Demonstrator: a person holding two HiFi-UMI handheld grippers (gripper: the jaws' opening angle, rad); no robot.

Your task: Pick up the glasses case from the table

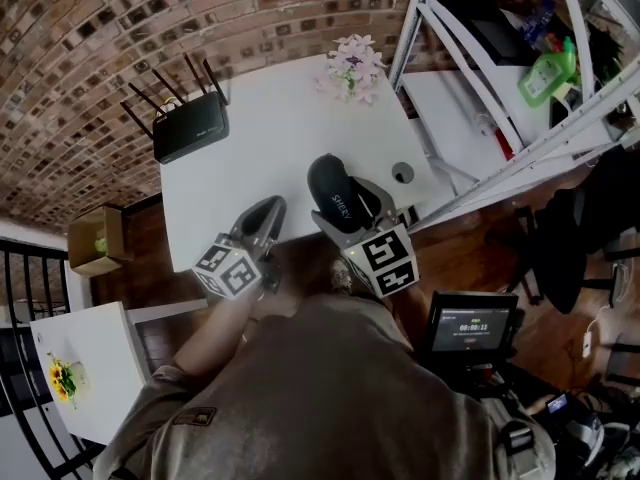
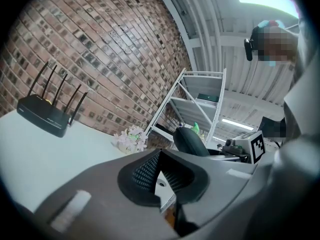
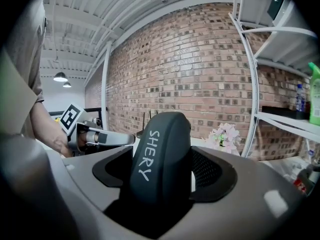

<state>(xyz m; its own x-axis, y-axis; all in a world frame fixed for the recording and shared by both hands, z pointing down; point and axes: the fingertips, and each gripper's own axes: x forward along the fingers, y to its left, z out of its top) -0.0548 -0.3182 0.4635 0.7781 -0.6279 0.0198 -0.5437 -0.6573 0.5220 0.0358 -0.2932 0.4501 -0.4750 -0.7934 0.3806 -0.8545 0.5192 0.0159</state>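
A black router (image 1: 190, 128) with its aerials up sits at the upper left of the white worktop (image 1: 270, 118). Below it, near the worktop's front edge, the left gripper (image 1: 265, 215) hangs idle. In the left gripper view its ribbed pads (image 2: 144, 171) meet at the tips with nothing between them, so its jaws are closed and empty.

Just right of it, at the centre of the frame, the right gripper (image 1: 352, 206) has its jaws clamped on the dark glasses case (image 1: 333, 190). The case stands up out of the jaws with white lettering down one side. It appears to be tilted up and clear of the worktop, though no view shows its underside.

Farther right, a small bunch of pale pink flowers (image 1: 353, 68) stands at the worktop's far edge. A white metal shelving rack (image 1: 480, 63) fills the upper right.

The grasp looks made and the lift seems under way or nearly done. What remains is likely to keep the grip firm and raise the case clear, since the smooth rounded shell could slip.
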